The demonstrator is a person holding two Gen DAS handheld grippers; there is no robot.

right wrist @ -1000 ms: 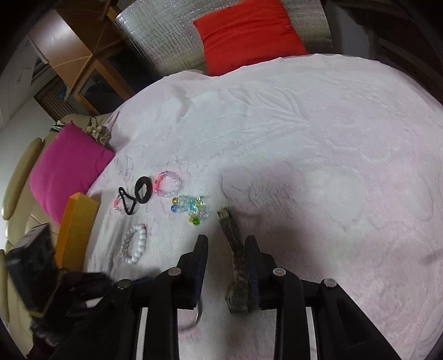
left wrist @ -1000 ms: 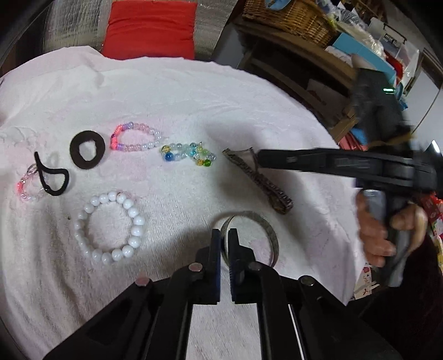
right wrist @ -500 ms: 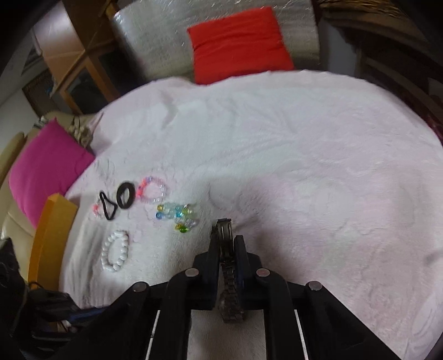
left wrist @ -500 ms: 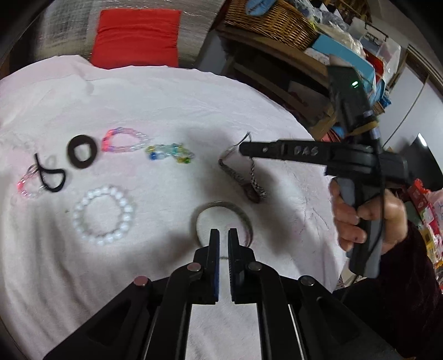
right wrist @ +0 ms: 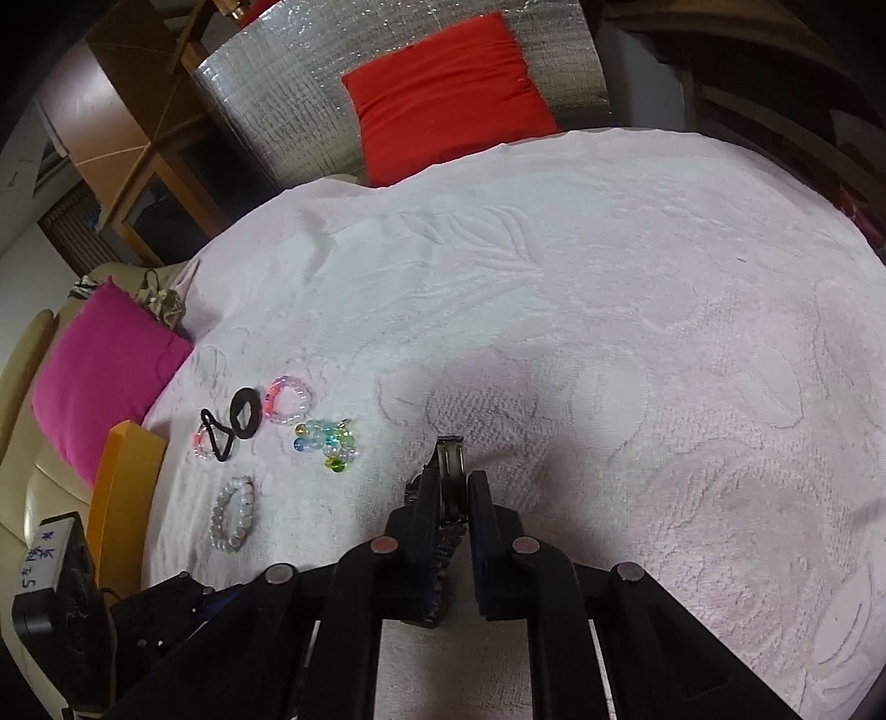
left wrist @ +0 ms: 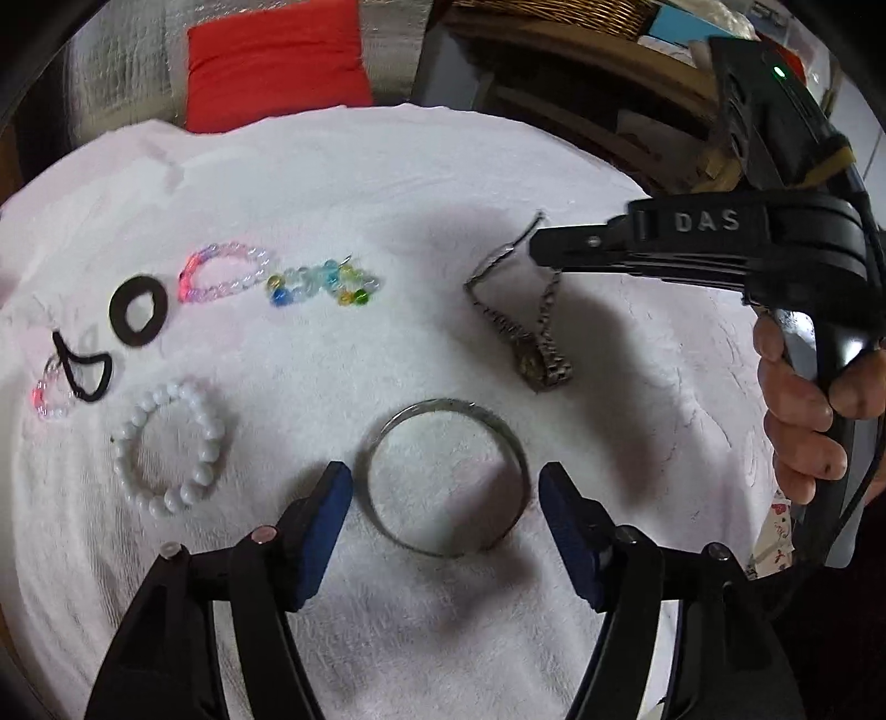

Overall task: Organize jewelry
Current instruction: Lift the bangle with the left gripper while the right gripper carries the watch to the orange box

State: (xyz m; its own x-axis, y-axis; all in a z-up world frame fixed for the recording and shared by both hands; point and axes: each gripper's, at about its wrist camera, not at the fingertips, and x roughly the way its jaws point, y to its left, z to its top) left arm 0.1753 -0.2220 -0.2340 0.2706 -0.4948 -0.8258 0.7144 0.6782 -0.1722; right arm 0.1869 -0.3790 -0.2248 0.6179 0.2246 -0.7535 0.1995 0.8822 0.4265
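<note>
My left gripper [left wrist: 446,490] is open, its blue pads on either side of a silver bangle [left wrist: 443,477] that lies flat on the white towel [left wrist: 421,183]. My right gripper [right wrist: 451,493] is shut on a metal watch [right wrist: 449,471]; in the left wrist view the watch [left wrist: 526,338] hangs from its tip, its lower end on the towel. To the left lie a white bead bracelet [left wrist: 169,448], a multicoloured bead bracelet [left wrist: 321,283], a pink bead bracelet [left wrist: 224,272], a black hair tie [left wrist: 138,310] and a black cord on a small pink bracelet [left wrist: 69,376].
A red cushion [left wrist: 274,61] leans at the far side. A magenta cushion [right wrist: 94,376] and an orange box [right wrist: 124,498] stand at the left edge in the right wrist view. A wooden shelf with a basket [left wrist: 554,16] is beyond the towel on the right.
My left gripper has opened wide around the bangle. My right gripper closed on the watch and has lifted one end of it off the towel.
</note>
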